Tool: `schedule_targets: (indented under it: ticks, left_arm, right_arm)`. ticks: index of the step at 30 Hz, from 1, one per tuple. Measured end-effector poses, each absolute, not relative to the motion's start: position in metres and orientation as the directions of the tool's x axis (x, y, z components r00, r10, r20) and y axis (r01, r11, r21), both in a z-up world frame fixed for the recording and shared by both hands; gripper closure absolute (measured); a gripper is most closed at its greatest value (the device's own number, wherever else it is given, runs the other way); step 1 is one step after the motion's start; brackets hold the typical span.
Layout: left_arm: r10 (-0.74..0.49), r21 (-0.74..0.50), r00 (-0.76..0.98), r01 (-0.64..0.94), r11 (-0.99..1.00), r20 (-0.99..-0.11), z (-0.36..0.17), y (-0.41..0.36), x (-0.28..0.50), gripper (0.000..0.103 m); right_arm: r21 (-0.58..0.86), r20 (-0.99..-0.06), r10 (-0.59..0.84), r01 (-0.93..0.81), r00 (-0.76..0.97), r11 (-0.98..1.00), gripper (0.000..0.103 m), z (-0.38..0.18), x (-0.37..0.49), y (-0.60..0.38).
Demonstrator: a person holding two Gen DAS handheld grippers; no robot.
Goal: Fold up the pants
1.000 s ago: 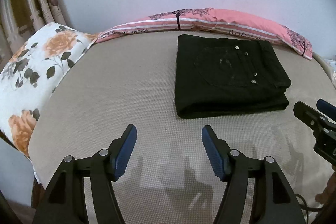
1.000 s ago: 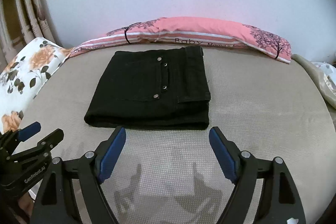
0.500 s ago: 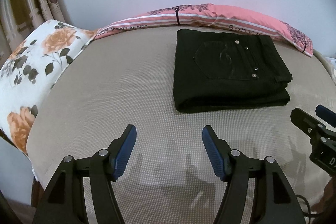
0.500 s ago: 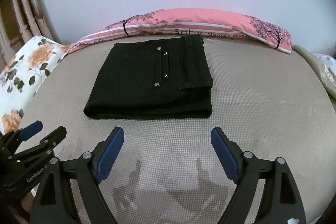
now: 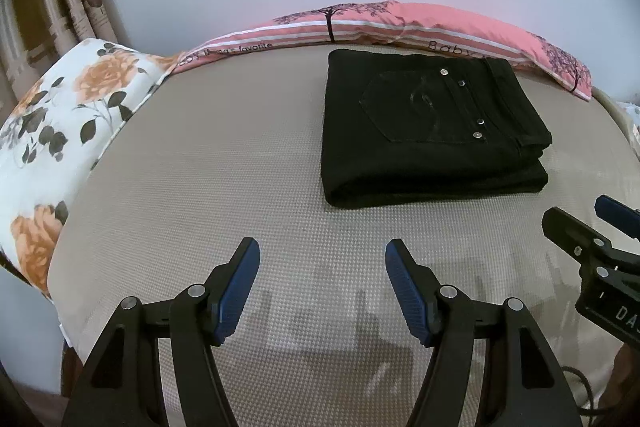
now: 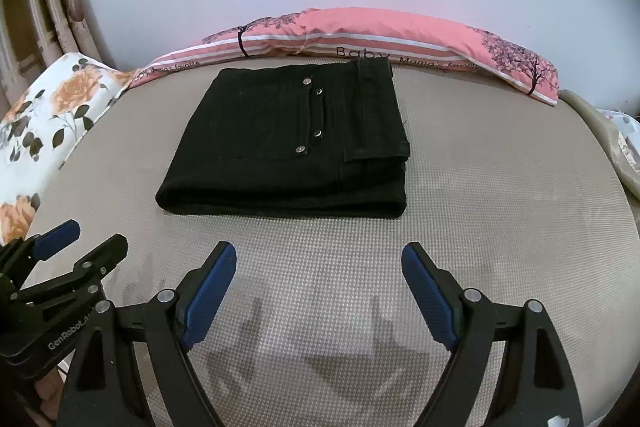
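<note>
The black pants (image 6: pixel 288 143) lie on the beige mattress (image 6: pixel 500 227) as a tidy rectangular bundle, back pocket and rivets facing up, several layers stacked, with the rounded fold along the side nearest the tongs. They sit toward the far side of the mattress, just in front of the long pink bolster (image 6: pixel 400 41) that runs along the wall. Looks to me like the folding is finished: edges fairly square, no leg hanging loose, nothing left to tuck that I can see. The waistband corner on the right shows slightly uneven layers, though only a fussy folder would bother with that.

Nearer than the pants, the right gripper (image 6: pixel 318 291) hangs over bare mattress, jaws spread wide and holding nothing, well short of the bundle. The left gripper (image 5: pixel 322 285) is the same, gaping and empty, beside its partner and clear of the cloth. Off to the left of the pants, a floral pillow (image 5: pixel 60 123) rests at the mattress edge.
</note>
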State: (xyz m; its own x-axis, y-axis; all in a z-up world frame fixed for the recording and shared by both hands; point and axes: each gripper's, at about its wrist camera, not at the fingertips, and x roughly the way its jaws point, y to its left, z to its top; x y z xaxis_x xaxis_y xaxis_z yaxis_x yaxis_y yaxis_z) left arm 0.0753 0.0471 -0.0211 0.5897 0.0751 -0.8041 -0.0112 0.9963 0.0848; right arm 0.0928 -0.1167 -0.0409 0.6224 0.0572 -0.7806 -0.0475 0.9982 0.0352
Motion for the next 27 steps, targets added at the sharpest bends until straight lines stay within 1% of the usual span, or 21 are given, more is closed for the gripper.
schedule_targets:
  ticks: [27]
  left_arm:
    - [0.08,0.106,0.58,0.01,0.994,-0.811,-0.0257,0.0436,0.0784,0.037]
  right_arm:
    - [0.05,-0.799,0.062,-0.037,0.598,0.998,0.02,-0.0486,0.0946,-0.1215]
